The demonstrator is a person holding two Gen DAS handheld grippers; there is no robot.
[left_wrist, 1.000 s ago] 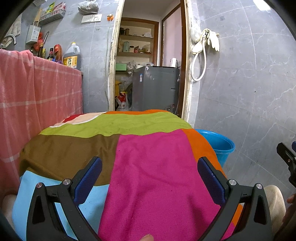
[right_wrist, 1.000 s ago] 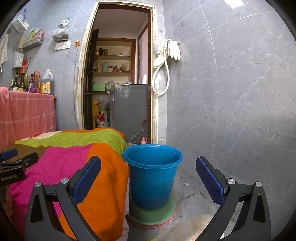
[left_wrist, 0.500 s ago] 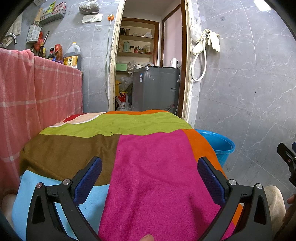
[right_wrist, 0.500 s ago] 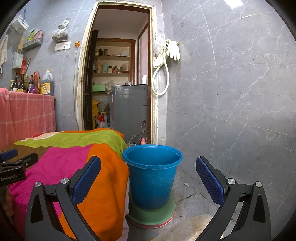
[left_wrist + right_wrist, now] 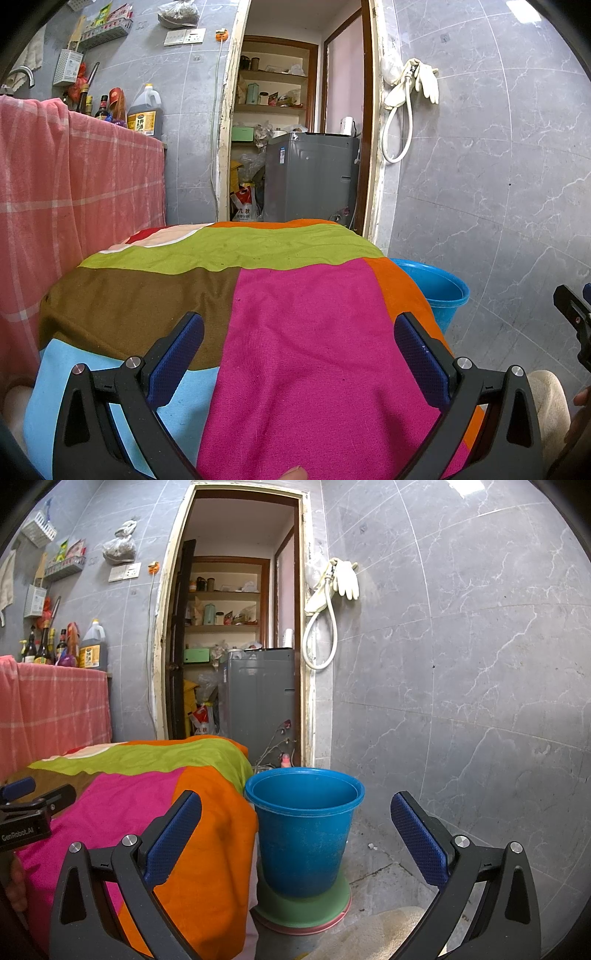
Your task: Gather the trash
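A blue plastic bucket (image 5: 304,830) stands on a green and pink round base (image 5: 303,910) on the floor, right of a table under a patchwork cloth (image 5: 295,332). The bucket also shows in the left wrist view (image 5: 441,291) behind the cloth's orange edge. My left gripper (image 5: 299,354) is open and empty above the cloth's magenta patch. My right gripper (image 5: 295,834) is open and empty, facing the bucket from the near side. I see no loose trash on the cloth.
A counter draped in pink checked cloth (image 5: 74,177) with bottles stands at the left. An open doorway (image 5: 295,129) shows shelves and a grey washing machine (image 5: 310,177). A grey tiled wall (image 5: 461,664) stands right, with a hose and gloves (image 5: 332,590) hanging.
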